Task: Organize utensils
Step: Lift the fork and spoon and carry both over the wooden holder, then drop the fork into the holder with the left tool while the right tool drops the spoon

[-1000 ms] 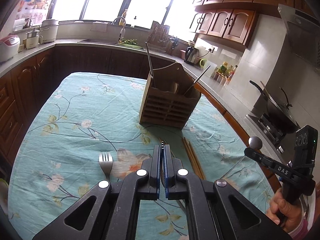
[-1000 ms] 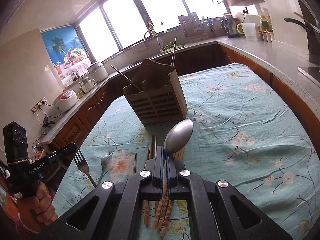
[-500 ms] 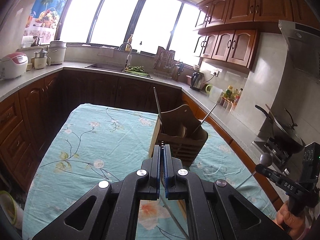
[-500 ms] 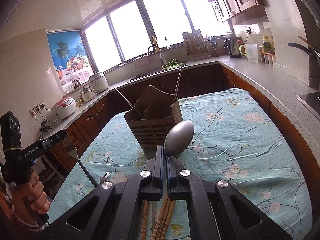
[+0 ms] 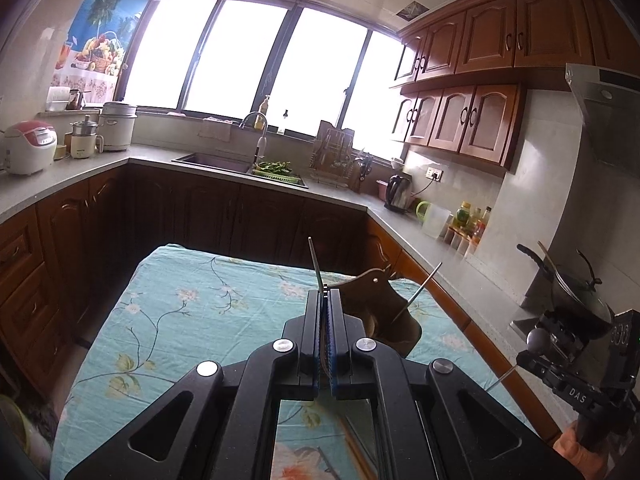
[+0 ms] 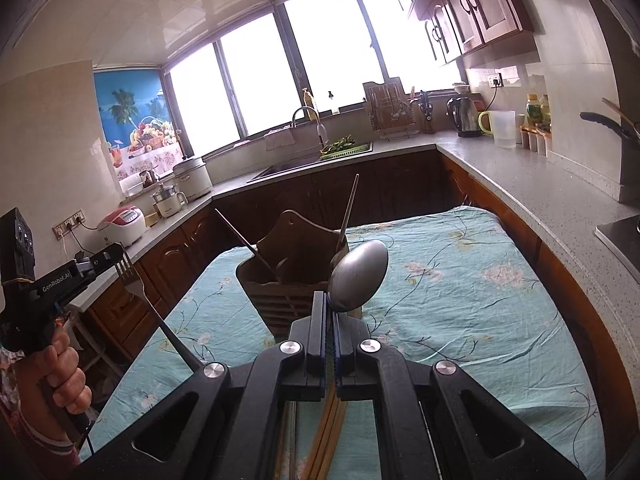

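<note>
The right gripper (image 6: 328, 320) has its jaws pressed together on the neck of a spoon (image 6: 359, 276), bowl up and leaning toward 1 o'clock. The left gripper (image 5: 325, 312) is likewise clamped, on a fork (image 6: 132, 280); in the right wrist view the tines point up at 9 o'clock and the handle slants down toward 5 o'clock. In the left wrist view only a thin metal edge shows between the pads.

The wooden holder (image 6: 294, 276) stands on the floral tablecloth (image 6: 460, 288) at 12 o'clock of the right gripper, just past the spoon bowl. Two metal rods already lean out of it, one toward 11 o'clock (image 6: 244, 240), one toward 1 o'clock (image 6: 350, 208). Loose chopsticks (image 6: 328, 432) lie on the cloth beneath the right gripper.

Recommended procedure for the step in hand, judged to be loading both utensils into the holder:

1. Insert one utensil at a time (two grippers converging over one opening risk a collision).
2. Carry the handle end above the holder rim, then tip the utensil toward vertical so the handle leads.
3. Select a compartment away from the leaning rods; which compartments are free cannot be told from these views.
4. Lower until the handle is well inside before releasing. The holder is probably light, so avoid side loads on its wall.
5. Withdraw straight up.
</note>
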### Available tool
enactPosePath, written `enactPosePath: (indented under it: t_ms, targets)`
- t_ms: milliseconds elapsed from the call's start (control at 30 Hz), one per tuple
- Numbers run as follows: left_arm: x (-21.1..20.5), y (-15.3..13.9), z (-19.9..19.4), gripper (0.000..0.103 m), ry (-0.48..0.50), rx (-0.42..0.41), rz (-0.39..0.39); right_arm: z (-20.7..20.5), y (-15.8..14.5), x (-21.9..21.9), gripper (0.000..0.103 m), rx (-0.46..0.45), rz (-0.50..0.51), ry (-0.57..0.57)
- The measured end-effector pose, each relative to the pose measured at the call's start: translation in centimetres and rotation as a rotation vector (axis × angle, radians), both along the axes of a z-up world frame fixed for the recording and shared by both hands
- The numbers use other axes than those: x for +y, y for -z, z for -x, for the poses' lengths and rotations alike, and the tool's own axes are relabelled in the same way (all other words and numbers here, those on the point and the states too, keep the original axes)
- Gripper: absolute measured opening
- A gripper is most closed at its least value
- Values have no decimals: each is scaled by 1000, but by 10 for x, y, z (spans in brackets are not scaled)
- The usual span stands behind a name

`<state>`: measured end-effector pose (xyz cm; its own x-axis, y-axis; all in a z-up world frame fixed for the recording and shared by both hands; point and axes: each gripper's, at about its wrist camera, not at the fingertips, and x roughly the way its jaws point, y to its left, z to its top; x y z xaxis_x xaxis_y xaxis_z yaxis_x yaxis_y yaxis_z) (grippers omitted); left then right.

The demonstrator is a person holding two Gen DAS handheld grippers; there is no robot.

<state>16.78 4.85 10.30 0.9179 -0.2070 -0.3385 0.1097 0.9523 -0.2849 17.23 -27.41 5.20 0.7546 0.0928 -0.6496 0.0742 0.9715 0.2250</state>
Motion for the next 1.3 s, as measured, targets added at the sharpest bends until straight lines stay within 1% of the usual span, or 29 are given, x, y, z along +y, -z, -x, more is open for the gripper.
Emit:
enactPosePath:
  t_ms: [200, 333, 467, 567, 700, 800, 933, 1133, 1300]
  targets:
    - [0, -10, -31, 1, -35, -59, -16, -33, -16, 0, 2, -58, 43, -1]
    - [-7, -11, -59, 1, -76, -100, -44, -62, -24, -3, 2, -83, 69, 1]
    - [-21, -3, -84, 1, -103, -123, -65, -89, -27, -3, 2, -102, 88, -5]
    - [-34, 8, -104, 1, -118, -121, -90, -106, -24, 2, 2, -100, 114, -17]
    - [-51, 29, -125, 1, -127, -108, -121, -121, -10, 12, 2, -79, 153, -44]
    - [-62, 46, -141, 1, -122, -79, -141, -129, 8, 19, 2, -49, 170, -61]
    - [-70, 60, -156, 1, -111, -46, -155, -136, 31, 21, 2, -9, 180, -69]
    - [-65, 70, -174, 1, -77, -27, -138, -140, 57, 17, 2, 44, 148, -67]
    - [-46, 74, -174, 1, -51, -6, -117, -142, 73, 14, 2, 80, 113, -85]
